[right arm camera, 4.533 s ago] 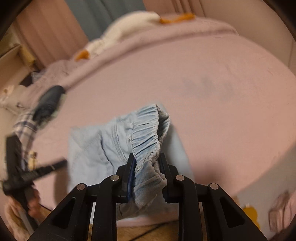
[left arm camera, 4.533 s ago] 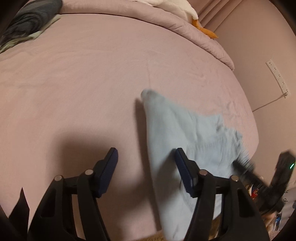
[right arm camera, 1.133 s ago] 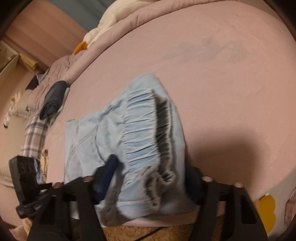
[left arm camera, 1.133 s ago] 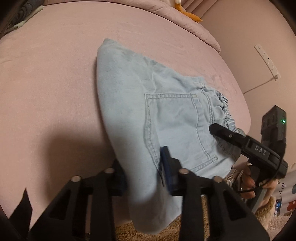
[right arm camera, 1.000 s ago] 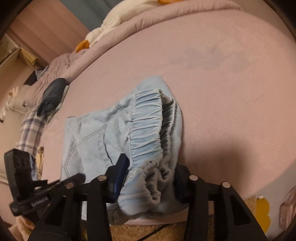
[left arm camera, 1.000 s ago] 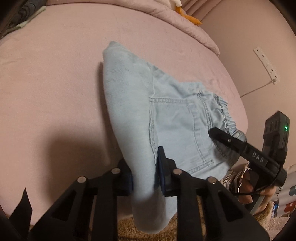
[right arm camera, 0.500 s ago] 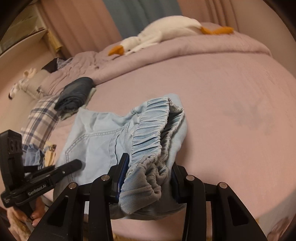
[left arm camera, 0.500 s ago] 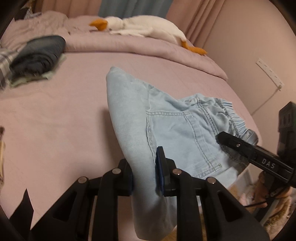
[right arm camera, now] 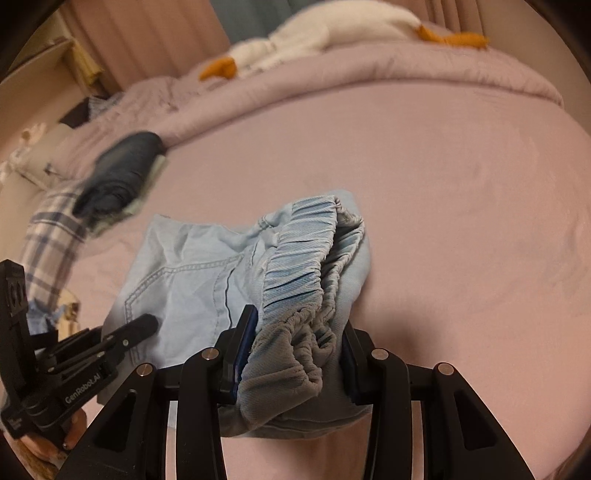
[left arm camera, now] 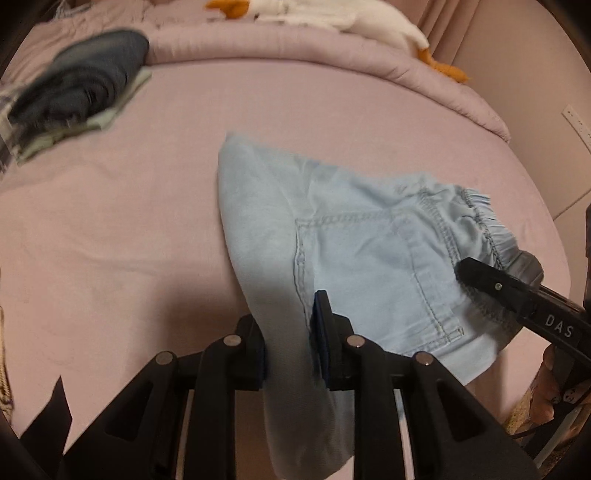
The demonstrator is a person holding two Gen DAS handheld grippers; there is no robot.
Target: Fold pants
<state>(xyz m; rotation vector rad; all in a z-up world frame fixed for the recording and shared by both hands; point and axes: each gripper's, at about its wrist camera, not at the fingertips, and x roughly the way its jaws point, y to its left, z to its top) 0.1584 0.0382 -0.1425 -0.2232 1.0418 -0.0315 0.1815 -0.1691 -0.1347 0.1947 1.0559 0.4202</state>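
Lifting the folded denim pants (left arm camera: pixel 354 251) off the bed (left arm camera: pixel 110 229), left gripper (left arm camera: pixel 288 345) and right gripper (right arm camera: pixel 295 350) both clamped fabric; next probably came carrying and laying them flat.

"DAS" on right hand-held gripper (left arm camera: pixel 517 291) arm; "GenRobot.AI" on left hand-held gripper (right arm camera: pixel 125 338) arm.

- pink bed sheet (left arm camera: pixel 110 229) spread wide
- rolled quilt (left arm camera: pixel 295 48) along the sheet's far edge
- goose plush (right arm camera: pixel 314 33) lying on the quilt
- dark folded clothes (left arm camera: pixel 85 77) at the sheet's far-left corner, beside plaid fabric (right arm camera: pixel 48 240)
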